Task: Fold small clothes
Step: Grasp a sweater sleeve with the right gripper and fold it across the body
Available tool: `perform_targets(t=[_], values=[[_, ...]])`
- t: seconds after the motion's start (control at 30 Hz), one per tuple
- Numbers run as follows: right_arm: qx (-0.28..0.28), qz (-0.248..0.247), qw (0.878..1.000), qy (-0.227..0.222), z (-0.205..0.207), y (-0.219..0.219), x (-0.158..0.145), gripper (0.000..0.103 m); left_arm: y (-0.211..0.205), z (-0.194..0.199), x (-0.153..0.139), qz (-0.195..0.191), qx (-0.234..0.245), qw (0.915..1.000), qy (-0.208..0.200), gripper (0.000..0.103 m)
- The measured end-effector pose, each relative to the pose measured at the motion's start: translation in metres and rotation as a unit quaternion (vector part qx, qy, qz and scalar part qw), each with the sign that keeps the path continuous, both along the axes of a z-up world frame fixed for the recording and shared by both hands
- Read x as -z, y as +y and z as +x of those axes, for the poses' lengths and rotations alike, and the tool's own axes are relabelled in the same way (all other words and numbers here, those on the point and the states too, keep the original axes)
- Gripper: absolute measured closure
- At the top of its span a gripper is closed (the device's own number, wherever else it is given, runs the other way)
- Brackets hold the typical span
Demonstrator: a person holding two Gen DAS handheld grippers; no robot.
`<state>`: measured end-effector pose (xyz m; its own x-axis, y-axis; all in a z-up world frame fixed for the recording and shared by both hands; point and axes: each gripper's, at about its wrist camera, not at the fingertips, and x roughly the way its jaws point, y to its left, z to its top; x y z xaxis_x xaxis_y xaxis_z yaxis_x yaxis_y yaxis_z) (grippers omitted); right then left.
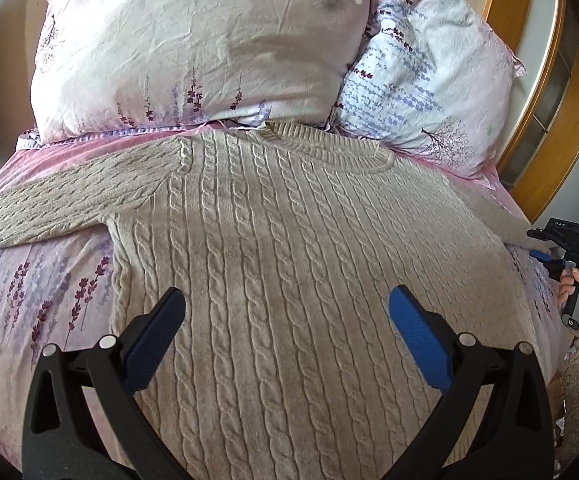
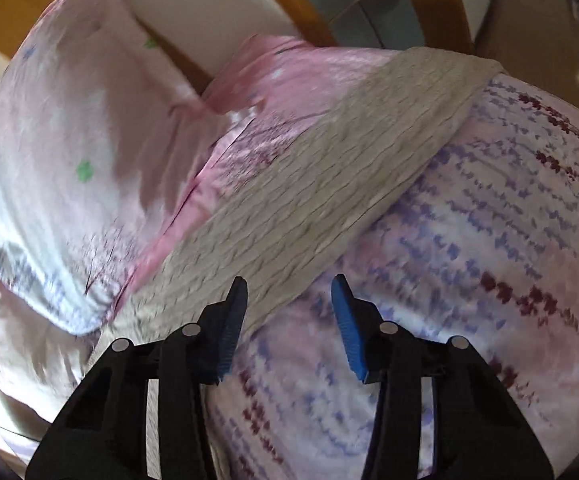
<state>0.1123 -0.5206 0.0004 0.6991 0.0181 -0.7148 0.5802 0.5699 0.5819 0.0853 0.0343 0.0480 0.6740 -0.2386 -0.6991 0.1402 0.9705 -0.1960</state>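
The one cable-knit sweater (image 1: 289,248) is lying flat on the bed (image 1: 37,300) below two pillows (image 1: 193,52) — your right gripper (image 2: 289,292), jaws open and empty, is hovering at the sleeve (image 2: 329,160). Pinch near the cuff (not mid-sleeve). Your left gripper (image 1: 287,304) is waiting open over the body.

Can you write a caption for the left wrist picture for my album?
Open left gripper above a beige cable-knit sweater spread flat on a floral bed.
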Motion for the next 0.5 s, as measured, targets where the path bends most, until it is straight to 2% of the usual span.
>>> perform_targets(t=[0.07,0.13,0.23,0.43,0.5], values=[[0.033,0.008,0.999,0.005,-0.003,-0.016,0.006,0.058,0.001,0.003,0.0,-0.002,-0.001,1.0,-0.002,0.002],[0.047,0.031,0.998,-0.011,-0.006,-0.027,0.01,0.06,0.001,0.006,0.002,-0.007,0.001,1.0,0.003,0.002],[0.066,0.037,0.997,-0.017,-0.011,-0.038,0.011,0.065,0.002,0.011,0.006,-0.017,0.006,0.9997,0.016,0.002],[0.081,0.033,0.996,-0.015,-0.003,-0.048,0.014,0.082,0.004,0.012,0.007,-0.024,0.005,0.9997,0.009,0.002],[0.084,0.034,0.996,-0.014,0.002,-0.05,0.016,0.092,0.006,0.012,0.006,-0.028,0.007,0.9995,0.007,0.002]])
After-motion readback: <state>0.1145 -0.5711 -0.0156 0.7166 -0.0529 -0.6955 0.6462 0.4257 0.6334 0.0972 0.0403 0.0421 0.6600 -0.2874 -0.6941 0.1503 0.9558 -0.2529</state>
